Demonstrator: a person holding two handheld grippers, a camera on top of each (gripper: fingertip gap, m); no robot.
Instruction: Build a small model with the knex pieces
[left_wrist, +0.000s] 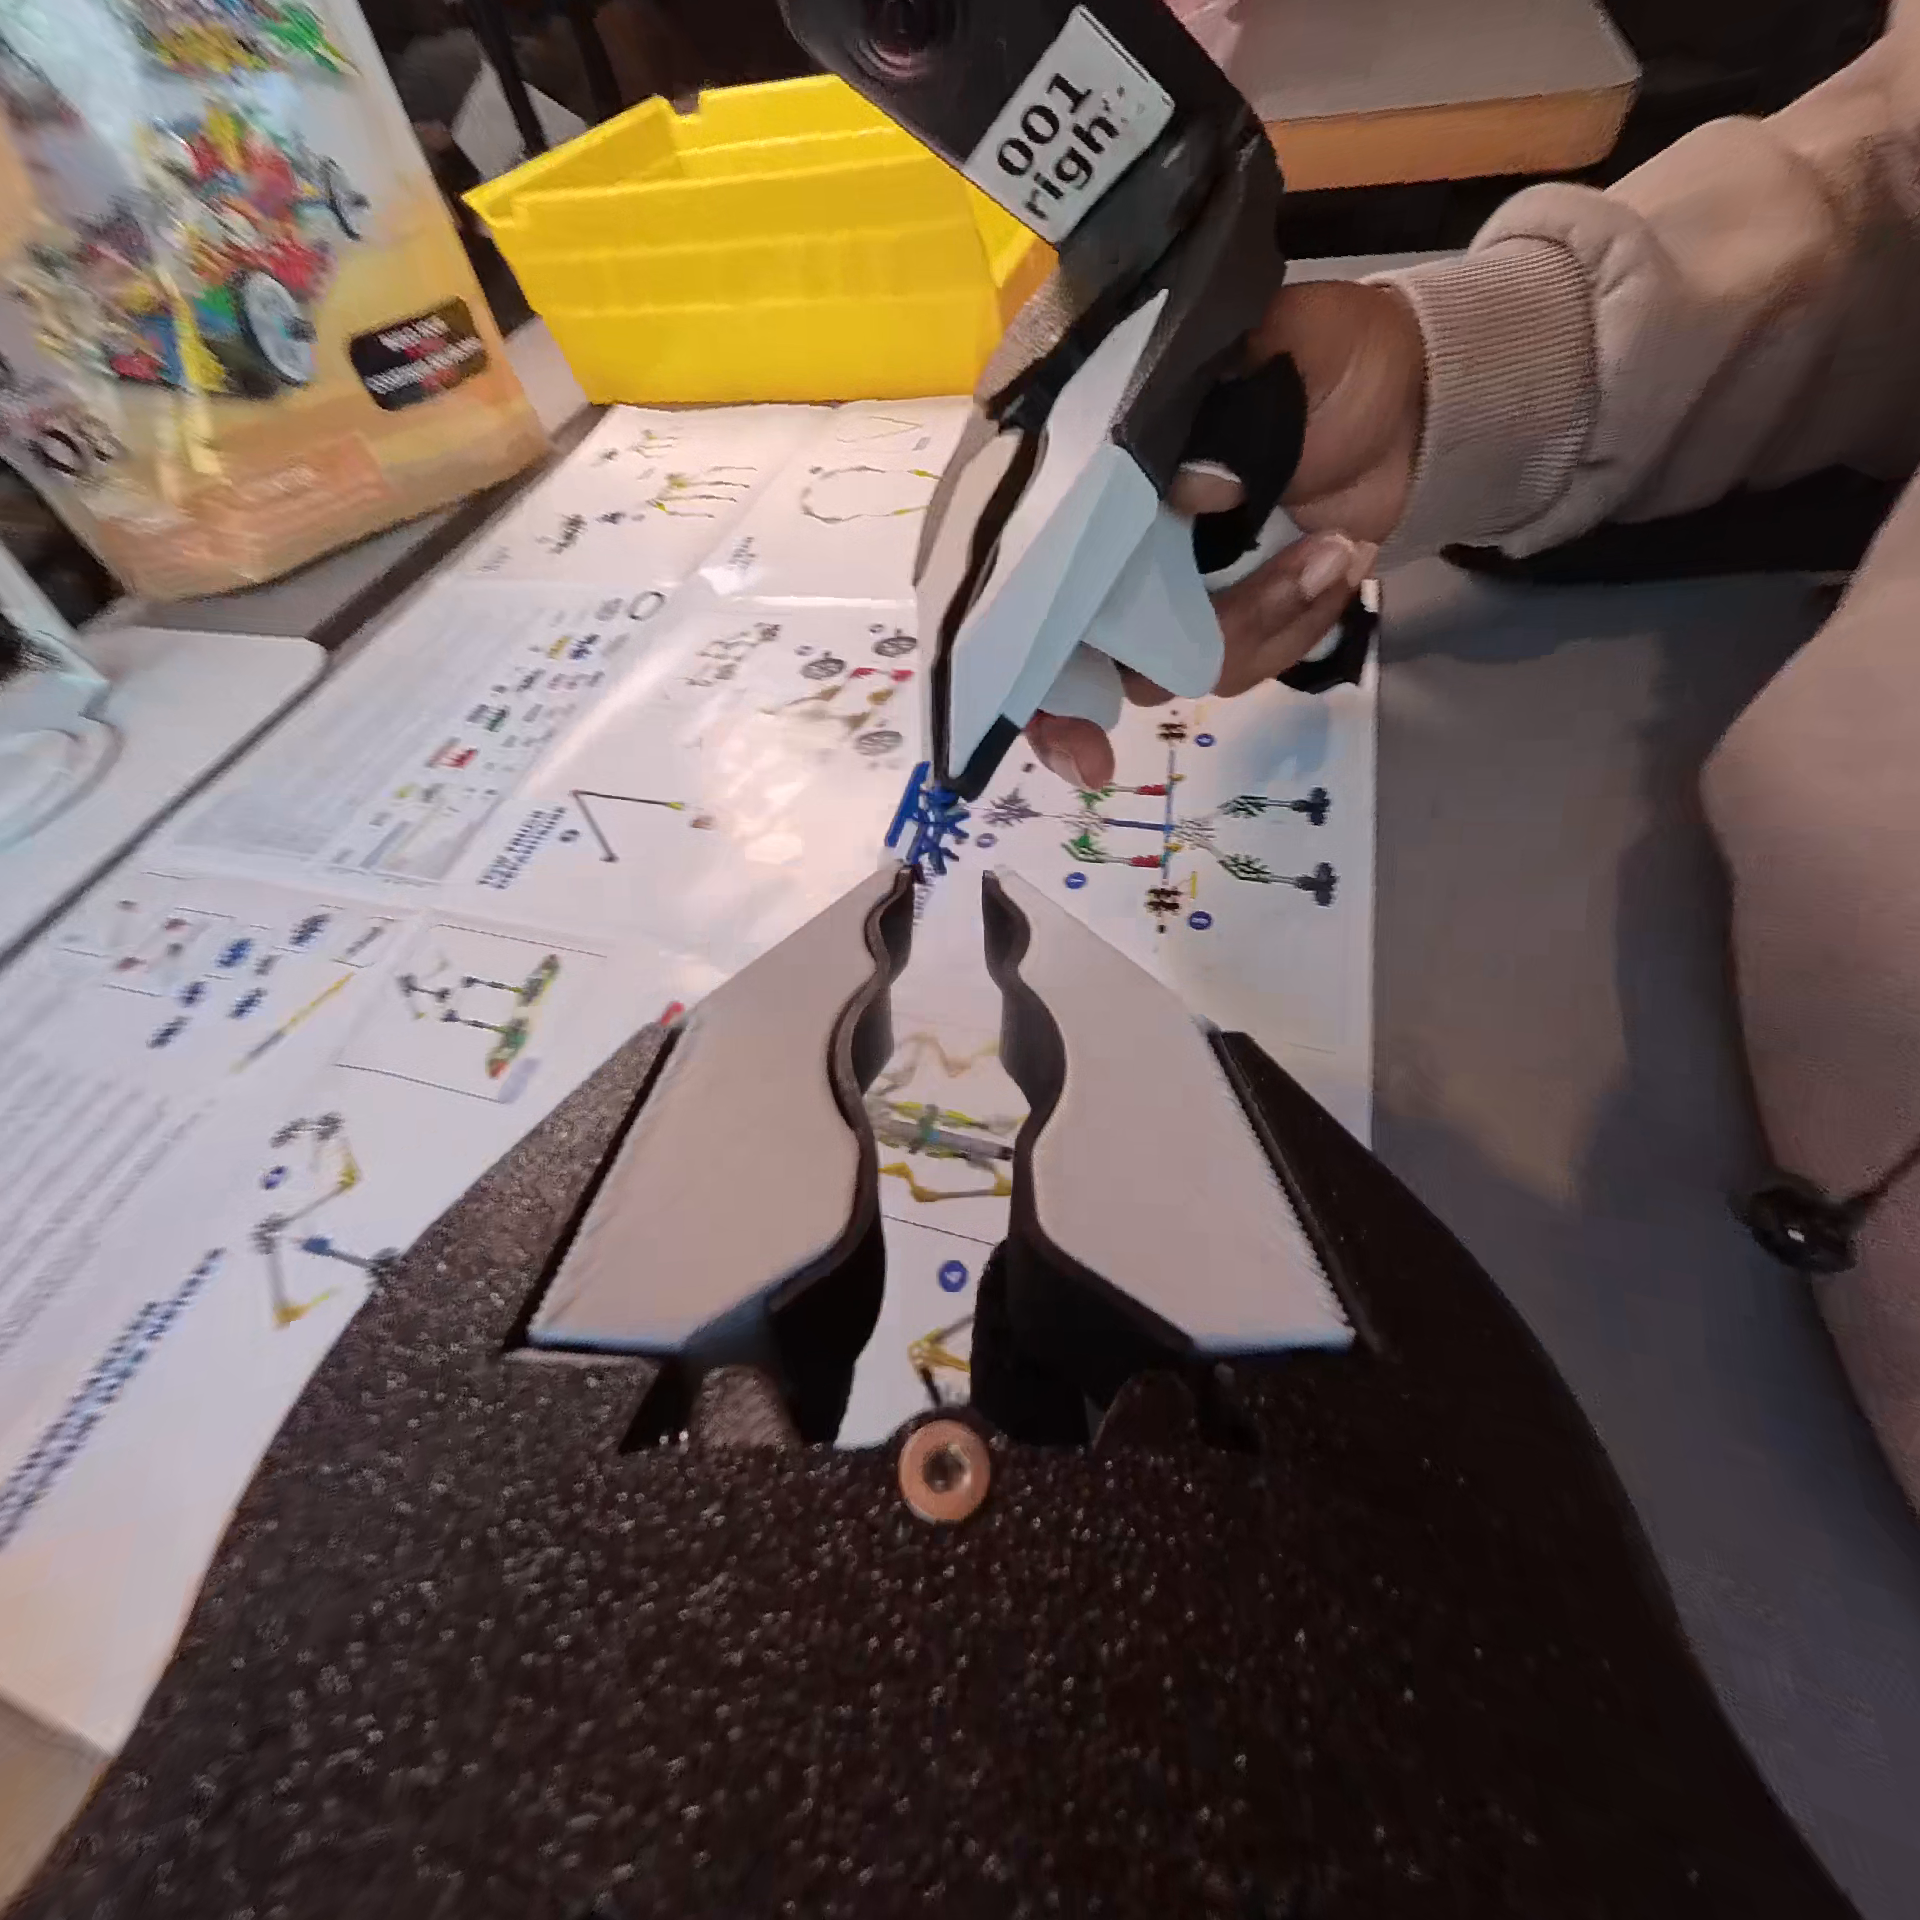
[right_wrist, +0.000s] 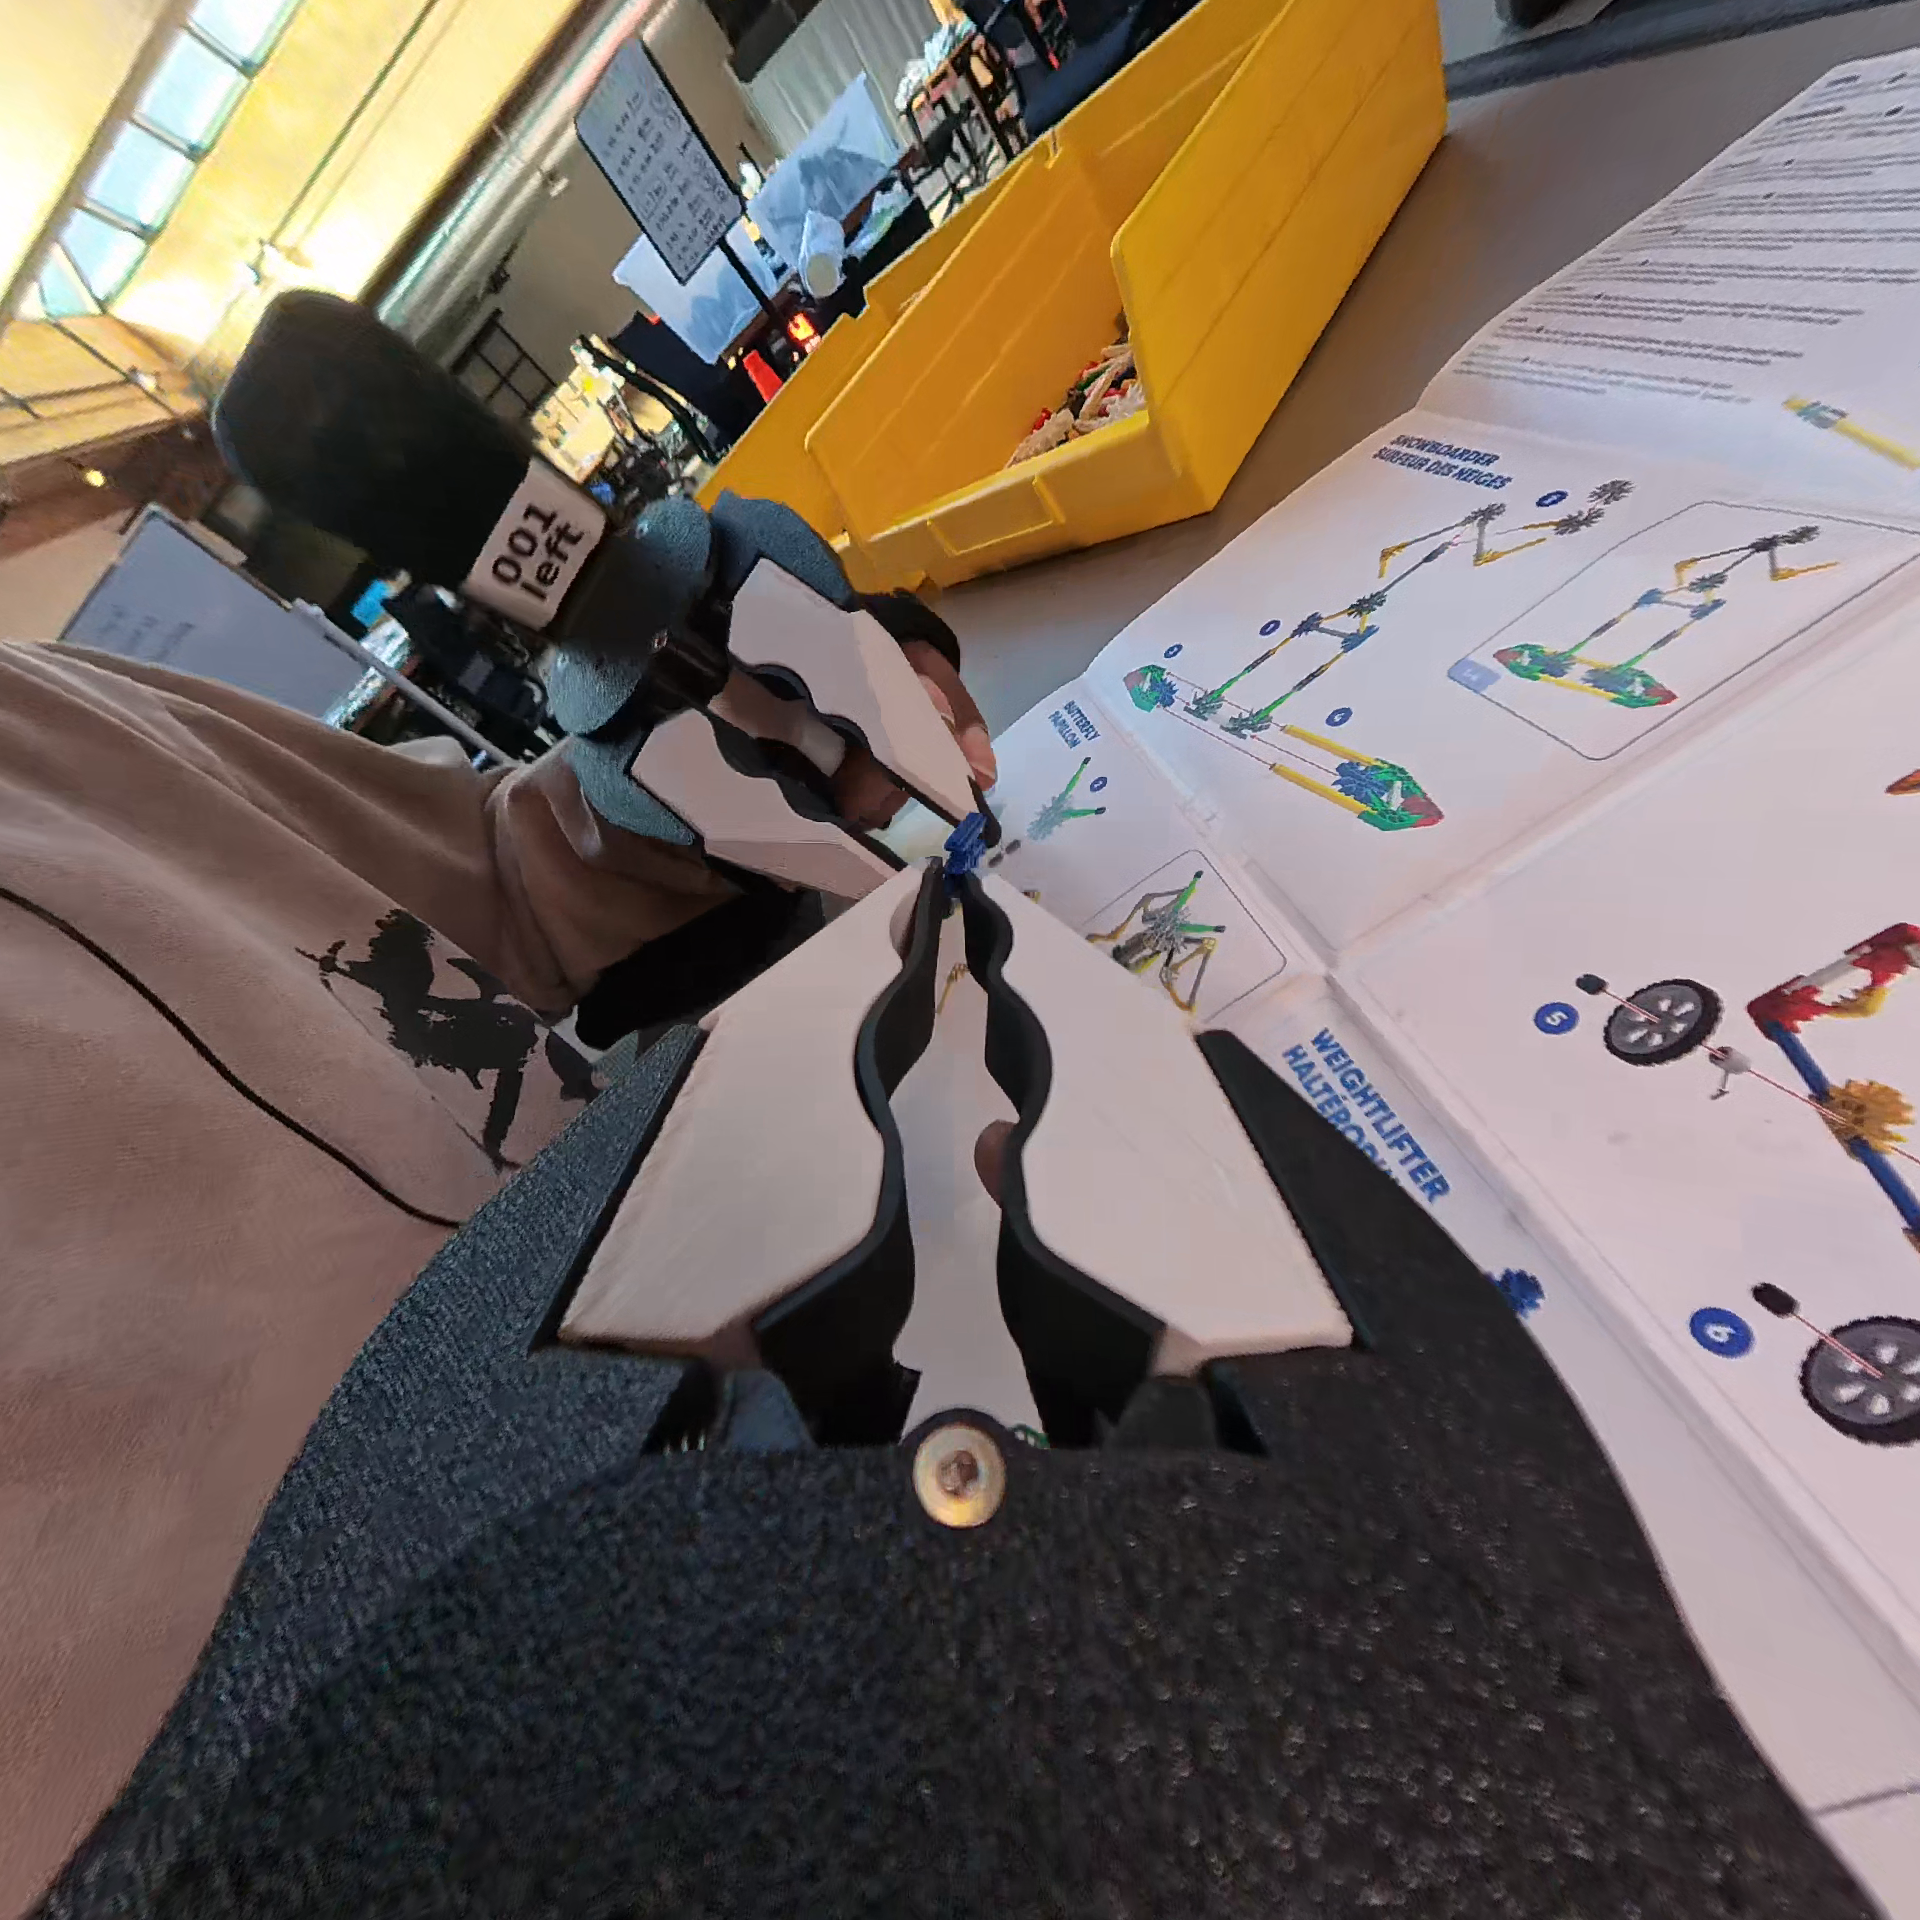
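Pinching a small blue connector (left_wrist: 928, 826), the right gripper (left_wrist: 961, 781) hovers over the instruction sheet (left_wrist: 623, 665). Left gripper (left_wrist: 943, 883) sits narrowly parted, tips just beside that piece; a yellow bin (left_wrist: 748, 260) stands far behind.

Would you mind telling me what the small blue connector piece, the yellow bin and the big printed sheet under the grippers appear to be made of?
Blue connector piece: looks like hard moulded plastic, going by its thin rigid spokes and even colour.
Yellow bin: probably injection-moulded plastic, with smooth, slightly glossy ribbed walls.
Printed sheet: apparently coated paper; it shows fold creases and a soft glare.
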